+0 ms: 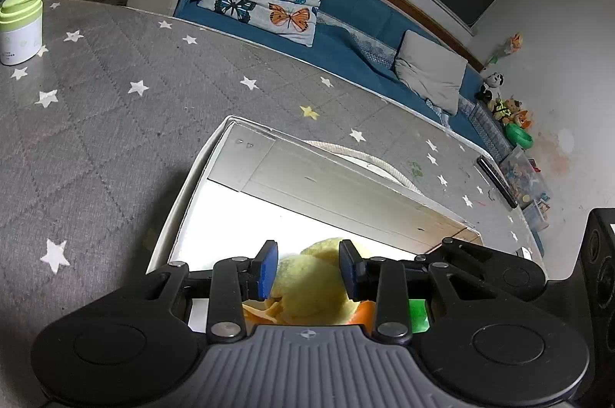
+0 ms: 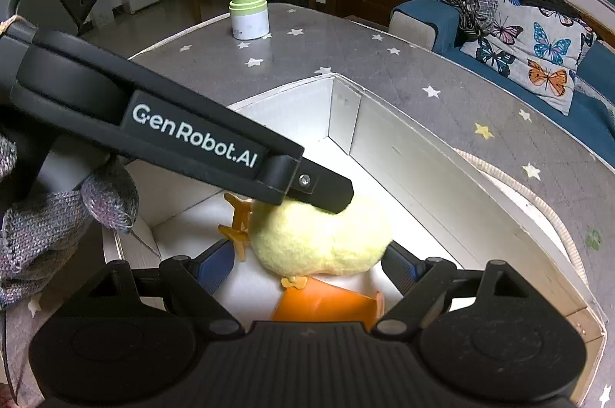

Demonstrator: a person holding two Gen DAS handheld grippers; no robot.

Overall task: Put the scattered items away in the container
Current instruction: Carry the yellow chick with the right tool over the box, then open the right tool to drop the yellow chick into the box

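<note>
While both hand-held grippers hang over the white box (image 2: 442, 154), the left hand-held gripper (image 1: 309, 267) pinches the yellow plush duck (image 2: 323, 238), right hand-held gripper (image 2: 307, 267) spread open around it. Box sits on the starry grey bench (image 1: 115, 108).

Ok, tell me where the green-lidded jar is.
The jar stands on the starry grey table, beyond the white box's far corner; far left in the left wrist view.

One yellow plush duck (image 2: 323, 238), one orange cone (image 2: 326, 304), one white box (image 2: 442, 177), one green-lidded jar (image 2: 249, 15), two grippers (image 1: 307, 265) (image 2: 307, 265)
</note>
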